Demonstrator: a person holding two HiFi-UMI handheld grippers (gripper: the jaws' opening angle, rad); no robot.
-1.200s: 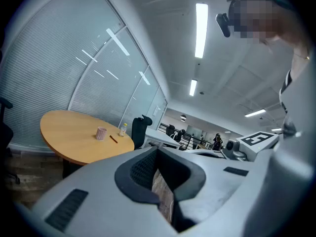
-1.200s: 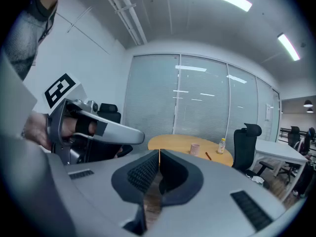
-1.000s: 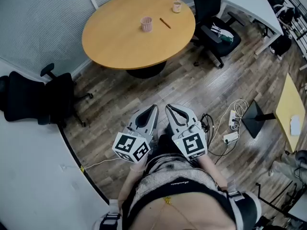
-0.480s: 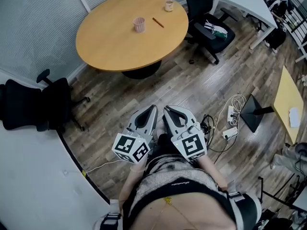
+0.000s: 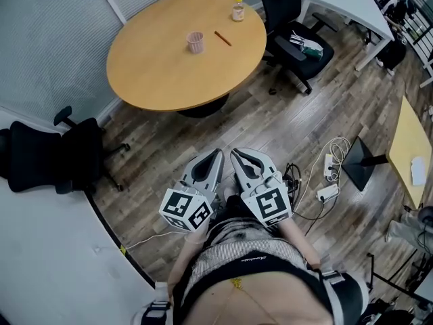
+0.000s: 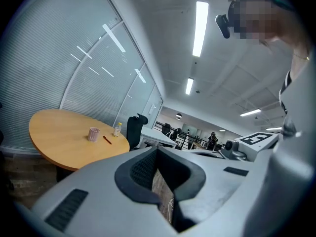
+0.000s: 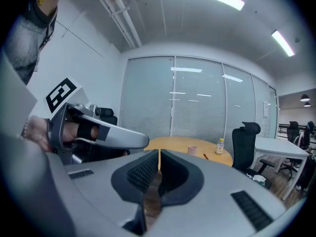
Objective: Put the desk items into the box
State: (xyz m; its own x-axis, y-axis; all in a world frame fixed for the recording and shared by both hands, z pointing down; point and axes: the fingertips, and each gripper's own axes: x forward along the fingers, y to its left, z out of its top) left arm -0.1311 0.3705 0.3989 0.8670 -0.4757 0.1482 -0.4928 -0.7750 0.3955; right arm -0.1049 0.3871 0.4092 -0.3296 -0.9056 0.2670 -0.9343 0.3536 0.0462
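Head view: the left gripper (image 5: 216,154) and right gripper (image 5: 236,154) are held at the waist as before, fingers closed on nothing, while cup (image 5: 195,42), pen (image 5: 222,38) and bottle (image 5: 237,9) are left untouched near the far edge of the tabletop (image 5: 155,80), so packing is judged unstarted.

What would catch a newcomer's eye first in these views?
The round wooden table at the top of the head view, bearing only a pink cup, a thin reddish stick and a small bottle. Lower down, the left gripper and right gripper sit side by side above the wood floor, both shut and empty.
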